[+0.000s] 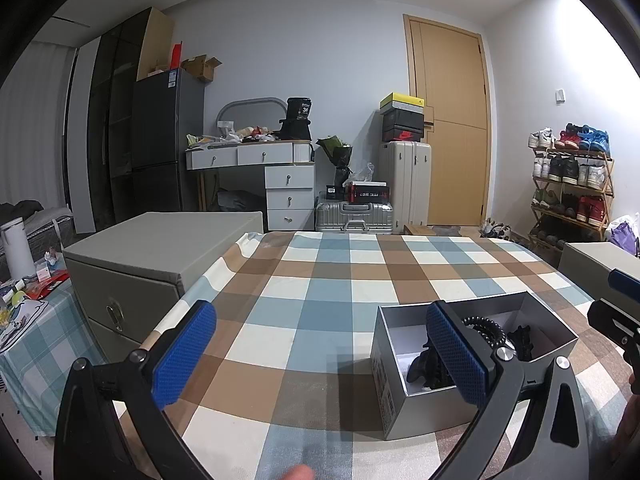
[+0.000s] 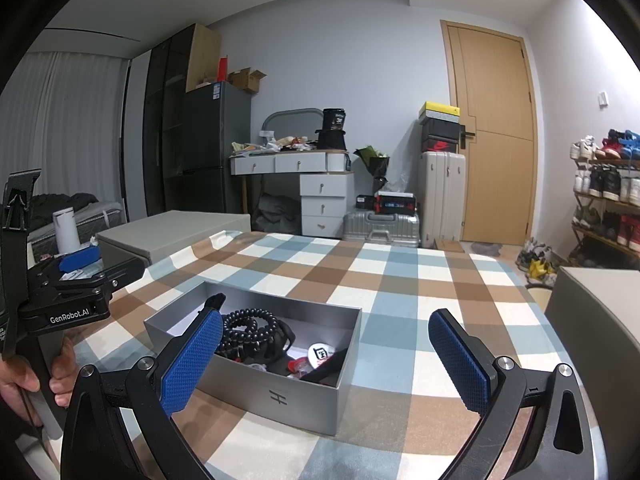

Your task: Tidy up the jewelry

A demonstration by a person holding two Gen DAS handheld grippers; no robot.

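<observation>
At 11 o'clock off right claw [image 2: 324, 360]: box [image 2: 256, 384], long axis 10-to-4; nearer than left claw [image 1: 320, 356]. Both released.

Right tongs [image 2: 326, 360] spread wide above grey box [image 2: 280, 392] holding black beads [image 2: 250, 330] on checkered counter [image 2: 400, 280].

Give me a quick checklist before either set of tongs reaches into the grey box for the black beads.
1. Left tongs open and holding nothing: ok.
2. Right tongs open and holding nothing: ok.
3. Grey box lid off, contents reachable: ok.
4. Black bead strand lying on top at the box's left end: ok.
5. Beads free of the other items beneath: cannot tell.
6. Box flat on the checked tablecloth: ok.
</observation>
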